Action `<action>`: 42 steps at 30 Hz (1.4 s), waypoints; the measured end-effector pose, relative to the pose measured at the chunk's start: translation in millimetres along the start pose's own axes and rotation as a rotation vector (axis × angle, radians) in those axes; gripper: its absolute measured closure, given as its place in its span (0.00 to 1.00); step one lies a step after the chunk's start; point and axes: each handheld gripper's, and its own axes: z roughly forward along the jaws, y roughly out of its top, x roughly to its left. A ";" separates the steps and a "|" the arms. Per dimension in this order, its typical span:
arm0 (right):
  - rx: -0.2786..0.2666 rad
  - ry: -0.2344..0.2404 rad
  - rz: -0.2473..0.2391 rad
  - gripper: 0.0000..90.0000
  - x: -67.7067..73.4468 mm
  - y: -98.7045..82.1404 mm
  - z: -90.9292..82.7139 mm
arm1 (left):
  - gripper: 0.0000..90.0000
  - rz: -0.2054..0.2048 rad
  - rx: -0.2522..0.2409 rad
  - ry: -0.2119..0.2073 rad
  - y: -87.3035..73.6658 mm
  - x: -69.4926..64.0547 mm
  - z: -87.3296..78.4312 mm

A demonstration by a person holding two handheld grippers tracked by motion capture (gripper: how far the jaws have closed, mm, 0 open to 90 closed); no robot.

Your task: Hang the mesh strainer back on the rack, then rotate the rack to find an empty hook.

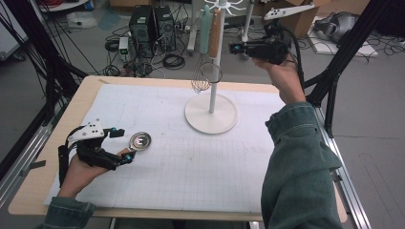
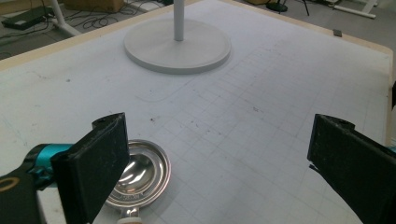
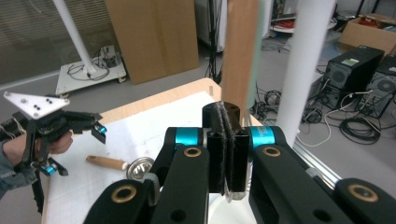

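— Starting at the left of the white stand [image 1: 210,112]: what is the left gripper [image 1: 123,146] doing?
— It rests low on the bench [image 1: 57,143], well to the stand's left, jaws spread wide and gripping nothing. A small metal ladle [image 1: 139,140] lies between them, its bowl beside one pad.
— And the stand itself?
— Its round base sits on the white mat [image 1: 191,167]; a wire whisk [image 1: 205,76] with a wooden handle hangs against the pole.
— The right gripper [image 1: 235,47]?
— Raised just right of the pole, at the height of the whisk's handle. Its jaws are pressed together; whether they pinch the handle's lower end I cannot tell.
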 end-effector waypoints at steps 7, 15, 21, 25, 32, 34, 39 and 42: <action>-0.039 -0.031 -0.003 0.99 -3.5 18.3 -9.4 | 0.07 0.001 -0.002 -0.001 1.0 -0.3 -0.9; -0.056 -0.061 0.003 0.99 -10.0 33.0 -19.4 | 0.07 -0.005 -0.007 -0.003 0.3 0.4 -1.4; -0.075 -0.065 0.002 0.99 -13.5 43.2 -18.8 | 0.07 -0.003 -0.012 0.000 0.9 1.9 -2.5; -0.076 -0.065 -0.002 0.99 -14.0 48.0 -14.7 | 0.07 -0.009 -0.017 0.007 1.0 2.4 -4.9; -0.078 -0.060 -0.009 0.99 -8.7 50.4 -10.1 | 0.07 -0.008 -0.014 0.003 0.9 2.1 -4.6; -0.078 -0.057 -0.011 0.99 -7.3 51.1 -8.4 | 0.07 -0.005 -0.013 0.002 1.1 1.8 -4.2; -0.069 -0.054 -0.015 0.99 -2.7 52.6 -2.6 | 0.07 -0.009 -0.014 0.001 1.1 1.6 -4.2; -0.064 -0.057 -0.024 0.99 -0.5 53.9 0.9 | 0.07 -0.007 -0.012 0.002 1.2 1.6 -4.5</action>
